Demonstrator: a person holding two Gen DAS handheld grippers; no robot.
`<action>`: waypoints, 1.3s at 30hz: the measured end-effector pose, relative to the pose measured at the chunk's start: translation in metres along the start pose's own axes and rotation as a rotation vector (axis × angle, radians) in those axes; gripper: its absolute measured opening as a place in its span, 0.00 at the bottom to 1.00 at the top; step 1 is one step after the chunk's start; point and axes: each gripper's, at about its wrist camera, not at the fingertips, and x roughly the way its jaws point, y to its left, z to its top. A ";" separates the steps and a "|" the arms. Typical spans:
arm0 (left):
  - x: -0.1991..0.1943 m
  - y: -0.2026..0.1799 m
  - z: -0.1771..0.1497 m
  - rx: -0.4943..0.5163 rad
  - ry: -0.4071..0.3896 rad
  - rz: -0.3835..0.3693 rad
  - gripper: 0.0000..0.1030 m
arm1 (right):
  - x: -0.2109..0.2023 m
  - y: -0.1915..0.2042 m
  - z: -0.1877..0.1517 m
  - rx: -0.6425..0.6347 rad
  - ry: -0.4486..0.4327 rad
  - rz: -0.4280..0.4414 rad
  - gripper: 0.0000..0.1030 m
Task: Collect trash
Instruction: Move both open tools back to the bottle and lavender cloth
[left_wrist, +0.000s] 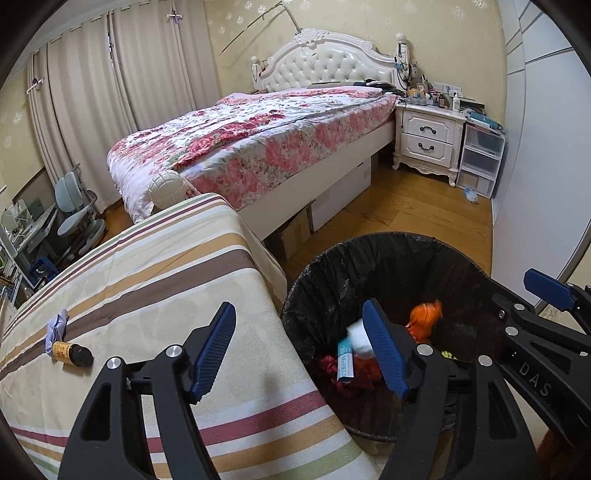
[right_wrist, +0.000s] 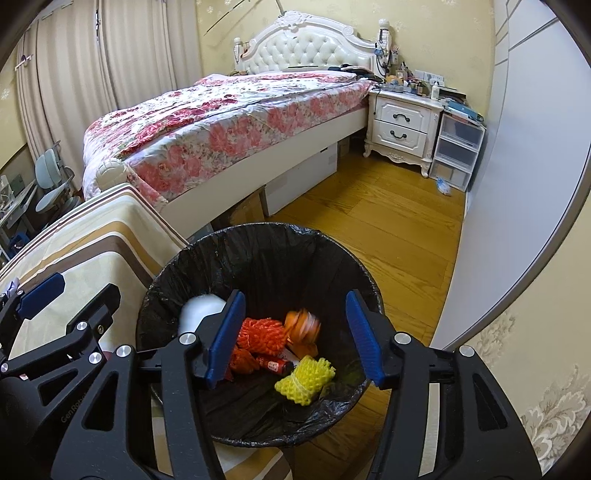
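Note:
A black-lined trash bin (left_wrist: 391, 245) (right_wrist: 258, 236) stands on the floor beside a striped table (left_wrist: 147, 266). In it lie a white and blue package (left_wrist: 351, 350), red wrappers, orange netting (right_wrist: 262, 332), a yellow foam net (right_wrist: 304, 378) and a white item (right_wrist: 201, 308). A blurred orange piece (right_wrist: 304, 325) (left_wrist: 424, 317) is in the air inside the bin. My left gripper (left_wrist: 299, 350) is open and empty over the bin's left rim. My right gripper (right_wrist: 295, 336) is open and empty above the bin. A brown bottle (left_wrist: 72, 354) and a crumpled pale wrapper (left_wrist: 57, 328) lie on the table.
A bed with a floral quilt (left_wrist: 258, 140) stands behind the table, with boxes under it. A white nightstand (left_wrist: 428, 140) and clear drawers (left_wrist: 480, 162) stand at the far right. A white wardrobe (left_wrist: 535, 166) borders the wooden floor (right_wrist: 388, 229). A desk chair (left_wrist: 77, 214) is at far left.

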 end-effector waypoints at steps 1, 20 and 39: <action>0.000 0.001 0.000 -0.002 0.001 0.000 0.68 | 0.000 0.000 0.000 -0.001 -0.001 -0.001 0.54; -0.032 0.054 -0.019 -0.055 -0.012 0.065 0.71 | -0.023 0.034 -0.010 -0.051 -0.002 0.068 0.55; -0.074 0.222 -0.104 -0.273 0.060 0.309 0.71 | -0.031 0.205 -0.043 -0.352 0.075 0.308 0.55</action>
